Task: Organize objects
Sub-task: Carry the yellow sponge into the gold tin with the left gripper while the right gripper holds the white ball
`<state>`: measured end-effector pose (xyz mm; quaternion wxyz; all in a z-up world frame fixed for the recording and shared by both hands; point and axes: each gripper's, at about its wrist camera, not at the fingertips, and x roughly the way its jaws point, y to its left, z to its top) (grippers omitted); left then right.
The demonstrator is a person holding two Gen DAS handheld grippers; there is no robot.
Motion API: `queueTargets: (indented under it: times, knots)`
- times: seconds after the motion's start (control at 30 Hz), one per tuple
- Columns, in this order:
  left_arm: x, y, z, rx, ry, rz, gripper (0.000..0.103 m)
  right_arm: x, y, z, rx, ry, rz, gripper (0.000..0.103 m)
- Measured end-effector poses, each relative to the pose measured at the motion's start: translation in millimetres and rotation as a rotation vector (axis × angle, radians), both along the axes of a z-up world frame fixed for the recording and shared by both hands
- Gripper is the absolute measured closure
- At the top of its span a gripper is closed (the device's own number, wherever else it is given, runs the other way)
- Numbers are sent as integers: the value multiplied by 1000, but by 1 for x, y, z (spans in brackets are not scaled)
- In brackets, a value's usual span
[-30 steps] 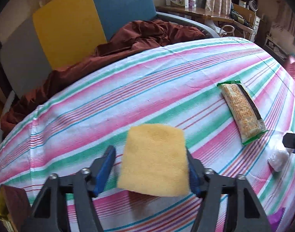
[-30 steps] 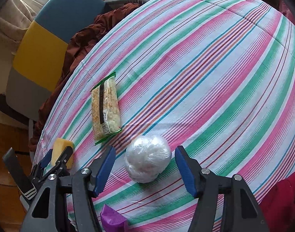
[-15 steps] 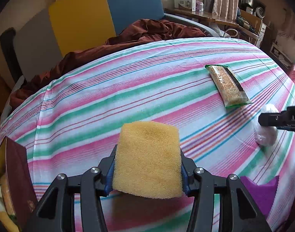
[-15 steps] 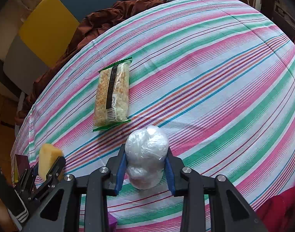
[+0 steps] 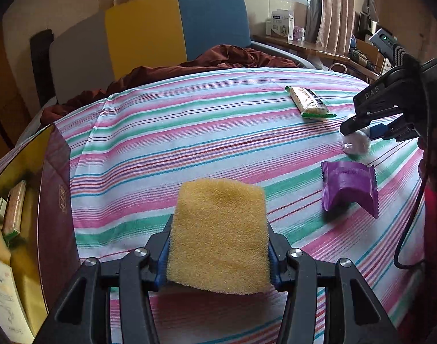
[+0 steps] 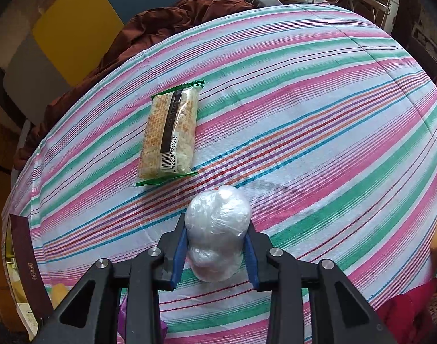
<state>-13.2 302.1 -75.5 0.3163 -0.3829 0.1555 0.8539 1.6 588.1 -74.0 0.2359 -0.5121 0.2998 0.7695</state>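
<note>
My left gripper (image 5: 218, 226) is shut on a yellow sponge (image 5: 218, 238), held above the striped tablecloth (image 5: 189, 143). My right gripper (image 6: 217, 229) is shut on a white ball wrapped in clear plastic (image 6: 218, 235), its blue pads (image 6: 178, 246) pressing both sides. The left wrist view shows that right gripper (image 5: 358, 126) at the far right, with the ball (image 5: 356, 143) low over the cloth. A green-edged cracker packet (image 6: 169, 140) lies on the cloth just beyond the ball. Between the two grippers lies a purple packet (image 5: 348, 185).
An open dark red and gold box (image 5: 55, 200) with several items inside stands at the table's left edge, also seen from the right wrist as the box (image 6: 26, 258). Behind the table are a yellow and blue chair (image 5: 175, 28) and a brown cloth (image 5: 218, 57).
The right jaws closed on the plastic ball, which was lying between them. The left gripper carried the sponge leftward, bringing the box and purple packet into its view.
</note>
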Motion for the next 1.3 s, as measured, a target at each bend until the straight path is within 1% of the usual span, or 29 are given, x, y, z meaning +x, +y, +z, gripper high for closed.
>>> queueTargets:
  times: [0.13, 0.17, 0.23, 0.27, 0.63, 0.97, 1.0, 1.1, 1.17, 1.23, 1.3]
  knots:
    - [-1, 0, -2, 22, 7, -2, 50, 1, 1, 1, 19, -10, 11, 69]
    - [-1, 0, -2, 27, 12, -2, 50, 11, 10, 1, 20, -13, 14, 69]
    - [-2, 0, -4, 38, 15, -1, 50, 9, 8, 2, 23, -19, 19, 69]
    - [-2, 0, -4, 42, 14, 0, 50, 6, -4, 4, 26, -21, 22, 69]
    - [-2, -4, -6, 71, 4, 2, 50, 11, -6, 1, 50, -29, 35, 70]
    - [-1, -5, -6, 71, 6, 2, 50, -3, -11, -2, 59, -32, 37, 70]
    - [-1, -5, -6, 72, 5, 1, 50, -10, -12, -5, 61, -33, 38, 70]
    - [-1, -5, -5, 75, 1, 2, 50, -10, -14, -5, 71, -37, 43, 70]
    - [-1, -6, -2, 74, -12, 8, 51, -11, -14, -6, 77, -42, 44, 70]
    - [-1, -10, 2, 89, -40, 17, 51, -24, -15, -11, 83, -44, 46, 70]
    - [2, -16, 9, 93, -29, 20, 51, -21, -16, -9, 89, -45, 49, 70]
